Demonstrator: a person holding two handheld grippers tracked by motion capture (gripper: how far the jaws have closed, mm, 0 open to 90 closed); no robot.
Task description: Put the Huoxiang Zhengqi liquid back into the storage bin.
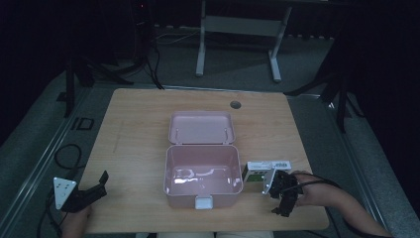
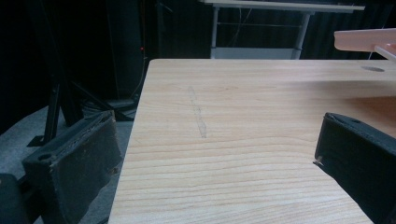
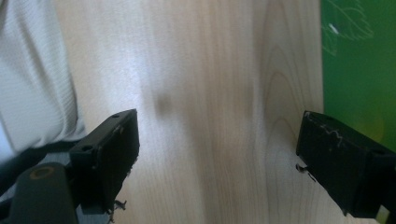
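A pink box (image 1: 203, 179) stands open in the middle of the wooden table (image 1: 138, 129), its lid (image 1: 201, 128) laid back behind it. A small white and green carton (image 1: 266, 169) lies just right of the box. My right gripper (image 1: 283, 206) sits right in front of the carton, open. In the right gripper view its jaws (image 3: 217, 135) spread over bare wood, and the green carton (image 3: 357, 70) lies just beyond the right jaw. My left gripper (image 1: 100, 186) rests open at the table's front left corner, over bare wood (image 2: 208, 140).
A round cable hole (image 1: 235, 104) sits near the table's far edge. The pink lid's edge (image 2: 369, 39) shows at the upper right of the left gripper view. White cloth (image 3: 32, 70) lies beside the right gripper's left jaw. Another table's frame (image 1: 237, 29) stands beyond.
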